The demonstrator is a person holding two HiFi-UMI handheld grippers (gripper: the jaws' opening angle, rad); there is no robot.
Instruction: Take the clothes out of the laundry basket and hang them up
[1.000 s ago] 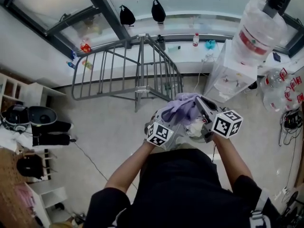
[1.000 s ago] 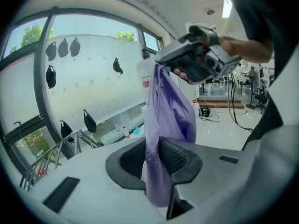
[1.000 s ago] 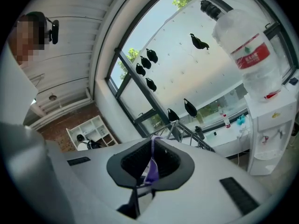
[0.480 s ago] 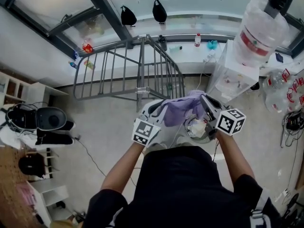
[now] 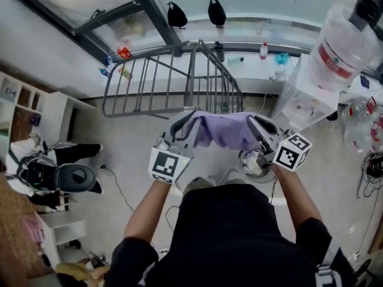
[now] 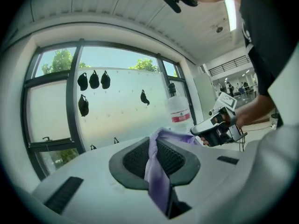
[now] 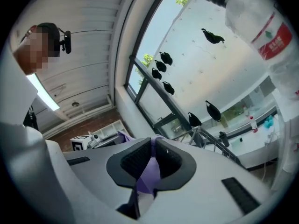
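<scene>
A purple garment (image 5: 224, 130) is stretched level between my two grippers, in front of my chest. My left gripper (image 5: 181, 126) is shut on its left end; its jaws have just been closing, and the cloth (image 6: 156, 171) runs between the pads. My right gripper (image 5: 258, 131) is shut on the right end, and purple cloth (image 7: 148, 171) is pinched between its pads. The laundry basket (image 5: 256, 165) shows only partly, on the floor under my right gripper, with pale clothes in it. The grey drying rack (image 5: 179, 79) stands just beyond the garment.
A water dispenser (image 5: 305, 97) with a big bottle (image 5: 344, 43) stands to the right. Dark bags (image 5: 216, 9) hang at the window. White shelves (image 5: 36, 109) and a black chair (image 5: 69, 175) are at the left. Cables (image 5: 116, 187) run over the floor.
My left gripper has risen and moved left, away from the right one. The bunched garment is now drawn out wide between the two grippers. The right gripper has shifted only a little.
</scene>
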